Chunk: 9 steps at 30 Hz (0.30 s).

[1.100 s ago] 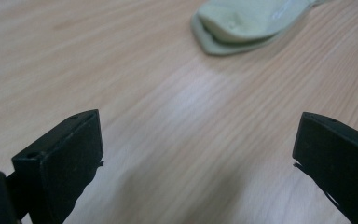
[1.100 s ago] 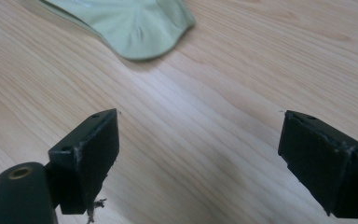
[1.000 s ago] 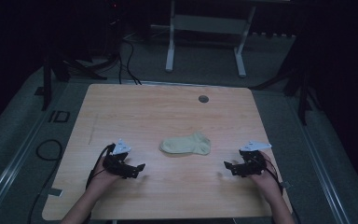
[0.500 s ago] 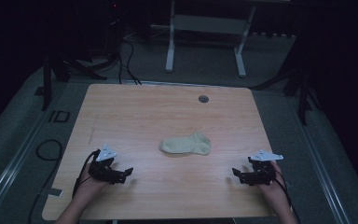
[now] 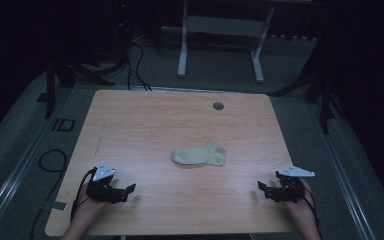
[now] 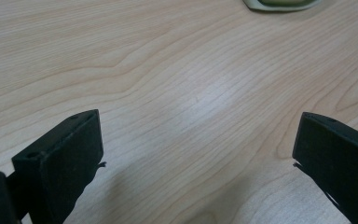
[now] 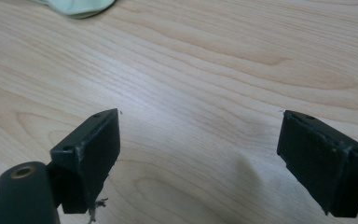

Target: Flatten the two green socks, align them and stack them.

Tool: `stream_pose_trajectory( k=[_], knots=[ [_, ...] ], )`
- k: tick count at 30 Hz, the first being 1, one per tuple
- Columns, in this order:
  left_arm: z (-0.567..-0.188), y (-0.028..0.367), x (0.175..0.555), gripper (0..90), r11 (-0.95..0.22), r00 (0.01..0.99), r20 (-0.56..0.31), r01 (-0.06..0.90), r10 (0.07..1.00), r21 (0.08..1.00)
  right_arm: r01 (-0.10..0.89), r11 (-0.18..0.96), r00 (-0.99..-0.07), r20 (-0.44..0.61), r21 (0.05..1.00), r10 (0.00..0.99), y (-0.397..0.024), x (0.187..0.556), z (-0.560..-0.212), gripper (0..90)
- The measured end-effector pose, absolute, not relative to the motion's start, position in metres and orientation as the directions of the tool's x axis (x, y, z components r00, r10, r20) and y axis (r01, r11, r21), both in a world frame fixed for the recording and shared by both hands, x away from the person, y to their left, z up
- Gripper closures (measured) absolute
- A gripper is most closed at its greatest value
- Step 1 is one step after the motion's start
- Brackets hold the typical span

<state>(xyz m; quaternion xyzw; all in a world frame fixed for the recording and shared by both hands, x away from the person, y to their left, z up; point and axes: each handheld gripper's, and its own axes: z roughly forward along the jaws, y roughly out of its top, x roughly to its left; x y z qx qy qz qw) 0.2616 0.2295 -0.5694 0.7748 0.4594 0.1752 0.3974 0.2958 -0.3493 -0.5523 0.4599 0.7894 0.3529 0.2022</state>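
A pale green sock (image 5: pixel 199 155) lies flat at mid-table (image 5: pixel 145 120), well ahead of both sets of jaws and between them. The left gripper (image 5: pixel 129 189) and right gripper (image 5: pixel 261 187) rest near the table's front edge, each with jaws spread wide and holding nothing, bare wood between them. In the left gripper view the sock (image 6: pixel 282 3) sits far ahead and off to the right of the jaws; in the right gripper view the sock (image 7: pixel 77 7) sits far ahead and to the left.

The likely risks lie in the approach. Both grippers are well apart from the sock, so a pinch begun too soon would shut on wood. A thin, limp sock lying flat could also slide or bunch ahead of a jaw rather than be caught, and two grippers pulling unevenly might twist it.

No brand or label can be read on the sock or grippers. Large pale markings on the floor left of the table are too dim to read with confidence.
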Motion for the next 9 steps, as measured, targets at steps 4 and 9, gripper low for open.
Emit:
stream_pose_trajectory(
  k=[4, 9],
  knots=[
    [-0.5677, 0.2333, 0.2607, 1.7, -0.229, 0.502, -0.110, 0.566, 0.858, 0.792, 0.584, 0.309, -0.487, 0.019, 0.751, 0.873, -0.3524, 0.2963, -0.5528, 13.2],
    [-0.5680, 0.2338, 0.2612, 1.7, -0.222, 0.497, -0.115, 0.568, 0.860, 0.793, 0.578, 0.309, -0.488, 0.016, 0.755, 0.873, -0.3520, 0.2974, -0.5529, 13.3]
  ],
)
